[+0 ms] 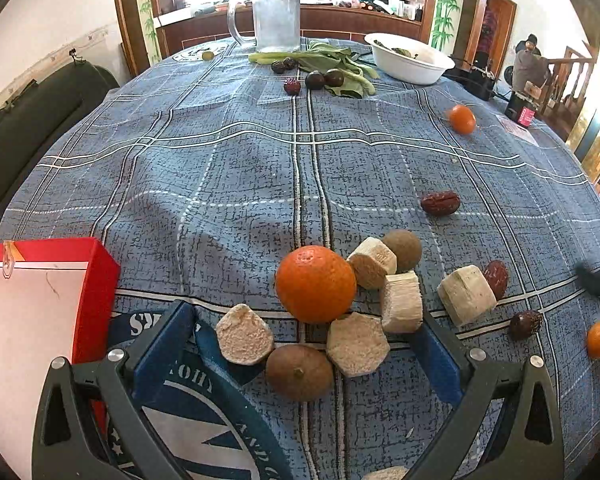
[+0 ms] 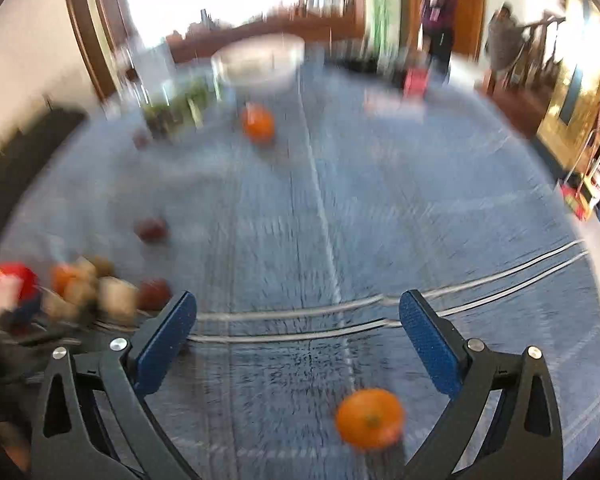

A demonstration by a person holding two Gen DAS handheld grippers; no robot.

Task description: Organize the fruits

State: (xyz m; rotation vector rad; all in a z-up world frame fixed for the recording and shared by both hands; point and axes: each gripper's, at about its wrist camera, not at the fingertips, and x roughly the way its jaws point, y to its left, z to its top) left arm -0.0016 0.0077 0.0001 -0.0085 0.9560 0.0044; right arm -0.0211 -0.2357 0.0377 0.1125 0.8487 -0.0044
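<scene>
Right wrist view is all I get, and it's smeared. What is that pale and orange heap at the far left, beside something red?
Observer: The left wrist view shows a large orange with pale cut chunks and brown round fruits crowded against it.
Operator: And the red thing?
Observer: It's a red box, open on top and white inside. The part in view holds nothing.
Operator: Is the other gripper holding any of it?
Observer: No. The left gripper is open, with part of the heap lying between its fingers.
</scene>
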